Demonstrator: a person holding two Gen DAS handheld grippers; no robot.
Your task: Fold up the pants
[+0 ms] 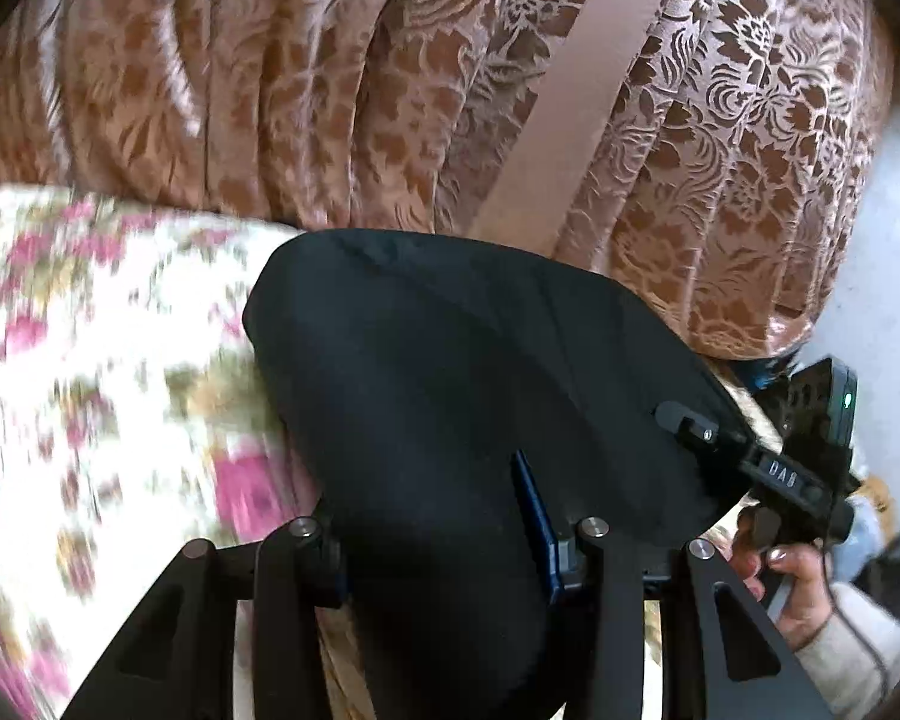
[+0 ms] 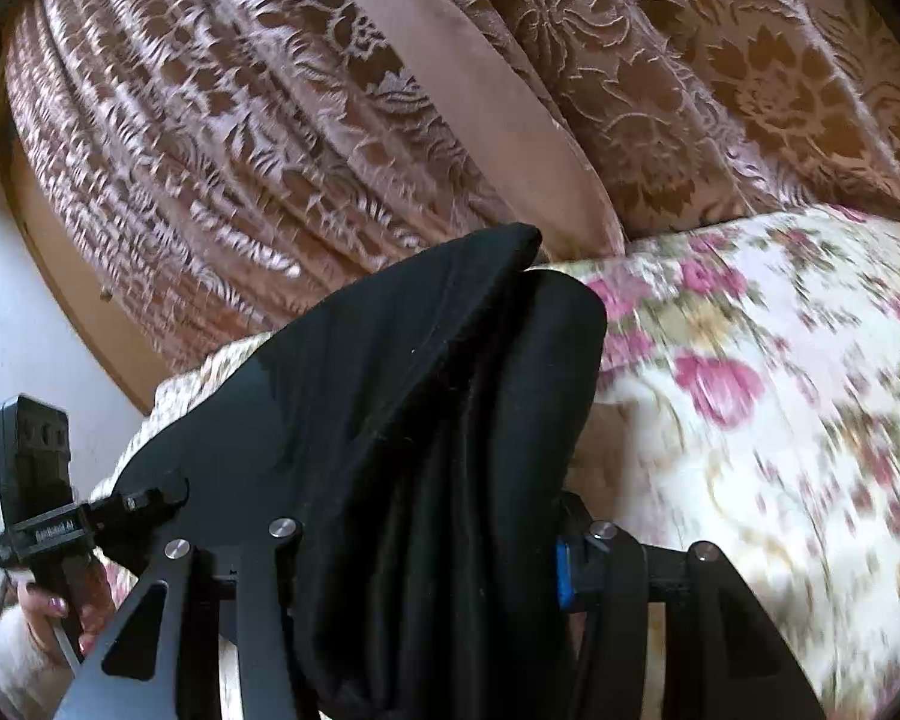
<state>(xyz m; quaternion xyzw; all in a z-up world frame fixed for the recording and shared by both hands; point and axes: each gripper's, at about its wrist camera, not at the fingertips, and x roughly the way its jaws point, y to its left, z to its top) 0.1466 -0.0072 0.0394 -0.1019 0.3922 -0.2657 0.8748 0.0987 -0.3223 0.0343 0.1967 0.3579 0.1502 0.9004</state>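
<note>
The black pants (image 1: 450,396) hang in a bunched fold over the flowered bedspread (image 1: 90,372), held up between both grippers. In the left wrist view my left gripper (image 1: 444,546) is shut on the pants, cloth filling the gap between its fingers; the right gripper (image 1: 690,420) grips the cloth's right edge. In the right wrist view the pants (image 2: 426,420) drape in deep folds through my right gripper (image 2: 426,546), which is shut on them. The left gripper (image 2: 162,495) pinches the pants' left edge, held by a hand (image 2: 48,612).
A brown floral curtain (image 1: 450,90) with a plain pink band hangs behind the bed and shows in the right wrist view too (image 2: 330,120). A white wall (image 2: 24,300) stands at the left. The bedspread (image 2: 780,420) stretches right.
</note>
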